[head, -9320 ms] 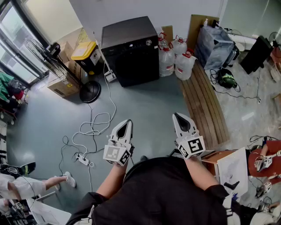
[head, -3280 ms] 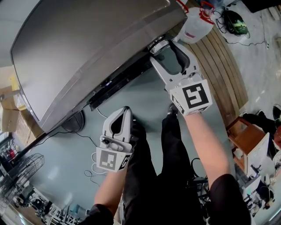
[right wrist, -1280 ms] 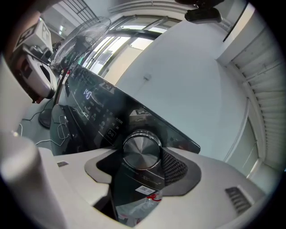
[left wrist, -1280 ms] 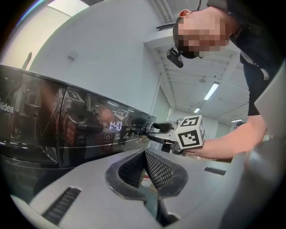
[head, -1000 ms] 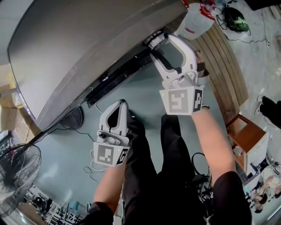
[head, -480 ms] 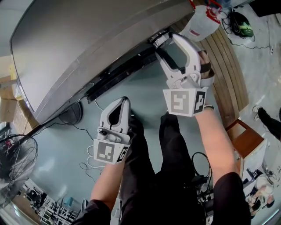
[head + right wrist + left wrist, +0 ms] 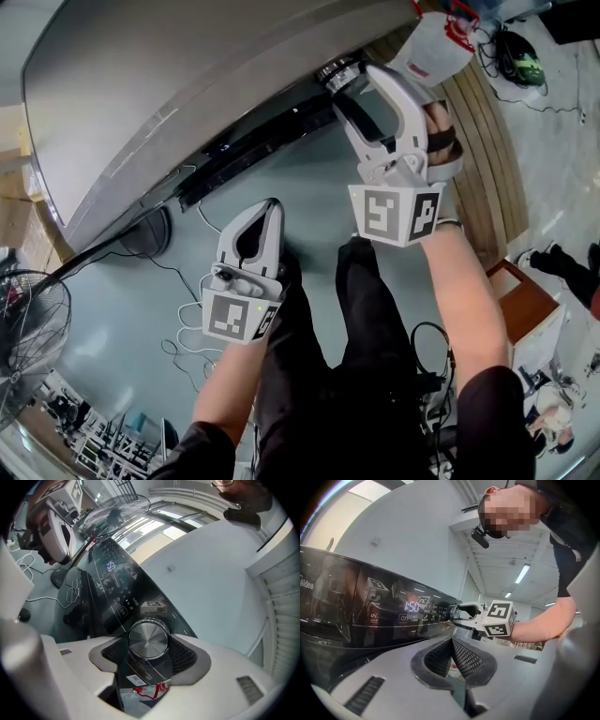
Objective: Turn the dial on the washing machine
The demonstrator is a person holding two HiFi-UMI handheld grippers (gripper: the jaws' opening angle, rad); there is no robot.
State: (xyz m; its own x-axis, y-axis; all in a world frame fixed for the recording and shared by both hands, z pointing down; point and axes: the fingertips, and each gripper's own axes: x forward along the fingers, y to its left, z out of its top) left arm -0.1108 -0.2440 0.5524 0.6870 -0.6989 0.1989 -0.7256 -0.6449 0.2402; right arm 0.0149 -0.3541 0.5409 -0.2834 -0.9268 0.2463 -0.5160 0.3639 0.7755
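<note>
- Right gripper [image 7: 149, 654] clamps the silver dial [image 7: 148, 638] between both jaws, at the right end of the washer [image 7: 187, 84] front panel.
- Left gripper [image 7: 452, 654] hangs lower, jaws pressed together, empty, clear of the washer.

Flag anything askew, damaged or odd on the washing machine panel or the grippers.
Nothing stands out. The right gripper is closed squarely on the dial. The panel looks intact with its display lit. The left gripper is shut, empty and clear of the panel.
</note>
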